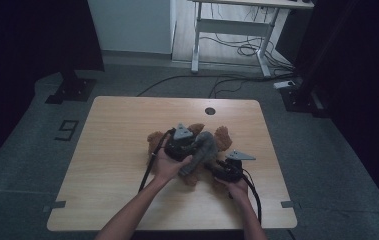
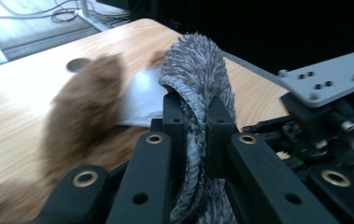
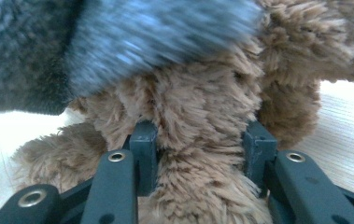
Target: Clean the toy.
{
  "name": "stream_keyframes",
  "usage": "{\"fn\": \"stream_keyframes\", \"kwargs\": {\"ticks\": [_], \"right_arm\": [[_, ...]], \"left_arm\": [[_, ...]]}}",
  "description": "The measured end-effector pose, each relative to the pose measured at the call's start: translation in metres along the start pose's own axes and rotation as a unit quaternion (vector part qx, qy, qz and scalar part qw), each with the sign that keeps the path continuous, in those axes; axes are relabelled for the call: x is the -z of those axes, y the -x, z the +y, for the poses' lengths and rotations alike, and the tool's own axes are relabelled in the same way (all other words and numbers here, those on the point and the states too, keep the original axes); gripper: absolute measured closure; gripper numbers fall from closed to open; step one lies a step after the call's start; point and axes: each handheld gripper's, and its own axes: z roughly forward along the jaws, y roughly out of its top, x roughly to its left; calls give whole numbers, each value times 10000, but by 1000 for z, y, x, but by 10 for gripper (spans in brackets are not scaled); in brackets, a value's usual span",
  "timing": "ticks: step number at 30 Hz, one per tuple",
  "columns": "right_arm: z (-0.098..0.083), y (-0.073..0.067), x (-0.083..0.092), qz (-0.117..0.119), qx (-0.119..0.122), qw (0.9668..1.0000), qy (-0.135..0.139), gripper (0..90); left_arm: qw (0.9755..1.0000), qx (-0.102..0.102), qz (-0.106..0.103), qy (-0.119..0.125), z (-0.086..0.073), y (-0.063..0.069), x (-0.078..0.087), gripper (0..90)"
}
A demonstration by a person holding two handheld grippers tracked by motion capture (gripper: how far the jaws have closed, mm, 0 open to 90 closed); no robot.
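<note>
Left tongs [image 2: 195, 123] are clamped on the grey knitted cloth [image 2: 198, 70]. Right tongs [image 3: 198, 144] grip the brown teddy bear [image 3: 202, 186], which lies on the desk [image 1: 117, 150].

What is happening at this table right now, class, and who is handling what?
A person works at a wooden table with a gripper in each hand. The left gripper is clamped on the edge of a grey knitted garment that lies over a brown teddy bear. The right gripper is closed around a furry part of the bear, pinning it on the table. It looks like a dressing or undressing job, with the bear held in place while the garment is handled.
</note>
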Motion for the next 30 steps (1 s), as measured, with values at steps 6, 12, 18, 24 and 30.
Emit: {"fn": "stream_keyframes", "kwargs": {"ticks": [6, 12, 18, 24, 30], "right_arm": [[0, 0, 0, 0, 10, 10000, -3, 580], [-1, -1, 0, -25, 28, 10000, -28, 581], [-1, 0, 0, -9, 22, 10000, -18, 581], [-1, -1, 0, -5, 13, 10000, -15, 580], [-1, -1, 0, -5, -19, 10000, 3, 581]], "left_arm": [[9993, -212, 31, -297, -5, 17, -24, 819], [9973, -206, 517, -478, -22, -5, -16, 818], [9932, -121, 1079, -429, -34, -38, 12, 818], [9877, 212, 1527, -245, -56, -82, 57, 818], [9847, 637, 1584, -363, -86, -108, 64, 819]]}}
